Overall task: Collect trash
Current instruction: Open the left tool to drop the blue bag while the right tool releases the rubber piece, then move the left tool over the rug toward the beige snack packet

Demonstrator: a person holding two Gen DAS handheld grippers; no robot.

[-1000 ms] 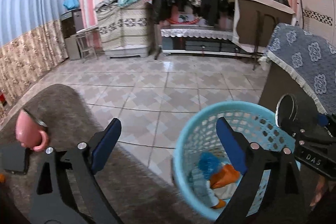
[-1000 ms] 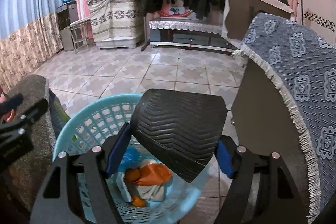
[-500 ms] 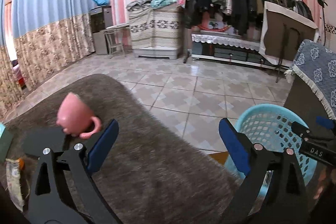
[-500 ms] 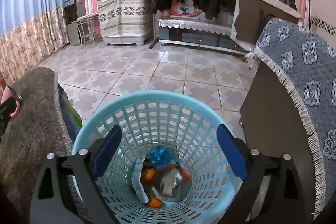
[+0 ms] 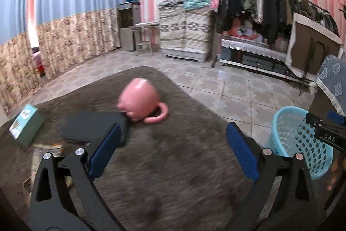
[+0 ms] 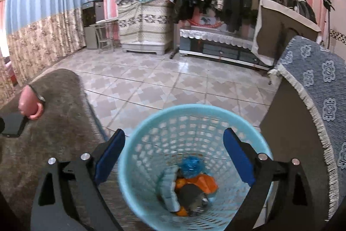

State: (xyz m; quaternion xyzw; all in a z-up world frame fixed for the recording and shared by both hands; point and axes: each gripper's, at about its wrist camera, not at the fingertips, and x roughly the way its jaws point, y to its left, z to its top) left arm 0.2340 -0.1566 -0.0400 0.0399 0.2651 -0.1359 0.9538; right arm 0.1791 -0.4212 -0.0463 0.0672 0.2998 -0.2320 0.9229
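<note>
Tongs on my right (image 6: 173,157) now stand wide and empty over the blue basket (image 6: 255,140), the dark item dropped among the trash (image 6: 190,185) inside, while my left tongs (image 5: 173,153), wide too, have swung to the tabletop (image 5: 173,176) for more.

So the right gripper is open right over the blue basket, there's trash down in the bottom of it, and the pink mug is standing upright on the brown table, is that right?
Not quite. The pink mug is tipped on its side on the brown table, not upright; the left wrist view shows it. The rest holds: the right gripper is open over the blue basket, with trash at its bottom.
</note>
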